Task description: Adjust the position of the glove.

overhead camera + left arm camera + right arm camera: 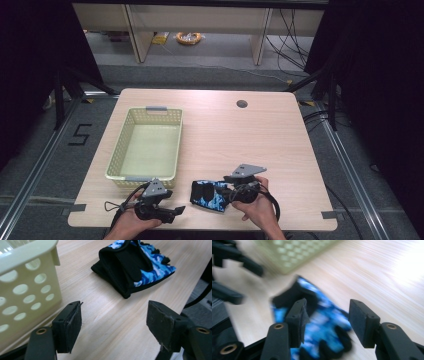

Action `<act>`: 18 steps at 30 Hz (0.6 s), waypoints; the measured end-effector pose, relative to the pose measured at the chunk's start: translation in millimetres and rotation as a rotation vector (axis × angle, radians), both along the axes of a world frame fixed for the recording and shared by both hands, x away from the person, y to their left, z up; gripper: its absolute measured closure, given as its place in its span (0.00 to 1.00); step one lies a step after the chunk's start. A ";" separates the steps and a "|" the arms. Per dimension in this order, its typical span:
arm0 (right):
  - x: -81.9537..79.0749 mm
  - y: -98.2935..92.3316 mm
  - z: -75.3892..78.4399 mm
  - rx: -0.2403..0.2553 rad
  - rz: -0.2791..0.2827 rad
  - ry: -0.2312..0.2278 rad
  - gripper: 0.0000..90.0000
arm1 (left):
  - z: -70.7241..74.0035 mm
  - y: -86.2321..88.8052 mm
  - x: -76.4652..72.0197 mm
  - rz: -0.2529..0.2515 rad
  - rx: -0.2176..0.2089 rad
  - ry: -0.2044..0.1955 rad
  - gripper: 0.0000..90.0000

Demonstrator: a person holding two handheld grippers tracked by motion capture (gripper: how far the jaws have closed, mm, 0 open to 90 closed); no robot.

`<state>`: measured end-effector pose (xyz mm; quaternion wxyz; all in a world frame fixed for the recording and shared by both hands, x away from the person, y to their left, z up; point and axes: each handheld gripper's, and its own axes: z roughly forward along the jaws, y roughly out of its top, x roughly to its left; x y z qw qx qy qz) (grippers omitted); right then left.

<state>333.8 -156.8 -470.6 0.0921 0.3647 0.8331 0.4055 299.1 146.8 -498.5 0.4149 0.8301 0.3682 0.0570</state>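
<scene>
1. Your left gripper (175,210) sits at the table's near edge, just off the near right corner of the pale yellow perforated plastic basket (116,159), and its jaws gape wide with nothing between them.
2. In your left gripper view, the basket wall (30,297) stands just beside one jaw, and bare wood shows in the gap.
3. The blue camouflage and black fabric glove (209,196) lies flat on the light wooden table (250,135), near the near edge and roughly midway along it, between your two grippers.
4. Your right gripper (227,192) is at the glove's right side; its jaws are spread apart over the glove (319,325), released.
5. That view is blurred, so I can't tell whether a jaw touches the fabric.
</scene>
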 end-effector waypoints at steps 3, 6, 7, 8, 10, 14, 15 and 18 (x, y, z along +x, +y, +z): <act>0.5 -12.6 -4.2 0.006 -0.046 0.020 0.52 | 0.9 -1.4 0.9 0.000 -0.015 -0.008 0.31; -0.5 -15.8 -6.7 0.002 -0.059 0.031 0.51 | 3.6 -3.4 3.3 0.009 -0.050 0.026 0.31; -0.5 -14.9 -7.3 0.008 -0.062 0.038 0.51 | 4.0 -6.0 4.1 0.028 -0.082 0.041 0.31; -0.8 -13.6 -7.7 0.008 -0.073 0.033 0.51 | 4.7 -8.2 5.1 0.032 -0.098 0.047 0.31; 0.6 -12.4 -8.8 -0.003 -0.064 0.046 0.50 | 5.9 -13.0 7.0 0.022 -0.103 0.054 0.31; 3.9 -10.9 -12.9 -0.011 -0.068 0.050 0.50 | 6.0 -23.9 9.6 0.015 -0.100 0.057 0.31; 4.5 -9.8 -14.5 -0.027 -0.074 0.067 0.49 | 5.5 -32.8 11.3 0.007 -0.092 0.053 0.31; 4.0 -5.7 -18.3 -0.031 -0.082 0.072 0.48 | 4.6 -44.2 15.5 -0.007 -0.060 0.046 0.30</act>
